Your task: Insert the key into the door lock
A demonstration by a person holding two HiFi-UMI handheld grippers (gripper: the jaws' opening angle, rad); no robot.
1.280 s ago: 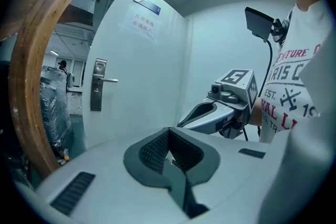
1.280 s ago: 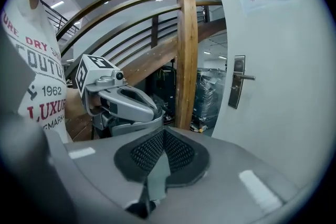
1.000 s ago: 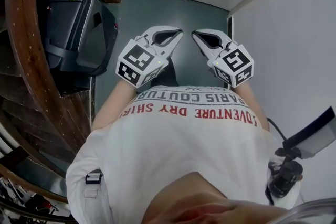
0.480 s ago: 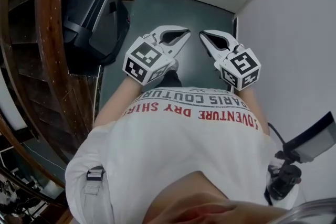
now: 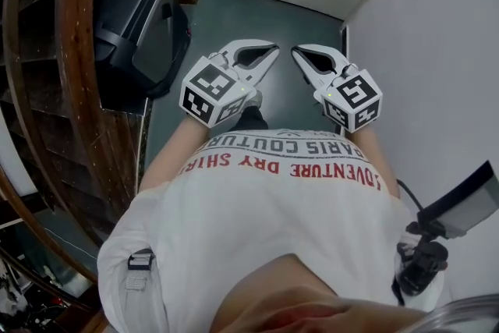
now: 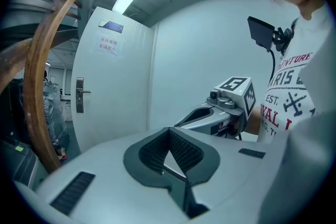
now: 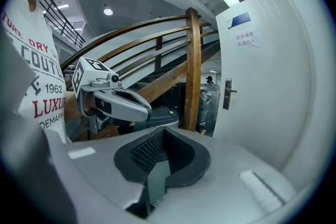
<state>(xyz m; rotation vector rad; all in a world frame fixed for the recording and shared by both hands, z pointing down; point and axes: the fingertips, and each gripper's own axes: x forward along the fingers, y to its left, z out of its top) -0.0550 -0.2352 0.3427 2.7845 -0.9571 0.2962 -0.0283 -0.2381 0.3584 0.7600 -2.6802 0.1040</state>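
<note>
Both up in front of the chest, side by side, tips near but apart. L gripper (image 5: 273, 51) is clenched, pads meeting at the tip, and I can't make out anything btwn them. R gripper (image 5: 295, 51) is clenched too, same story. Door lock (image 6: 80, 95) sits w/ its handle on the white door (image 6: 113, 65) ahead, well apart from both. Black case (image 5: 140, 19) stands on the floor (image 5: 234, 19) just beside the wooden stair rail (image 5: 78, 51), lid shut, contents hidden

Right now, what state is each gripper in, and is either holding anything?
Left gripper: closed, nothing visible between its jaws.
Right gripper: closed, nothing visible between its jaws.
</note>
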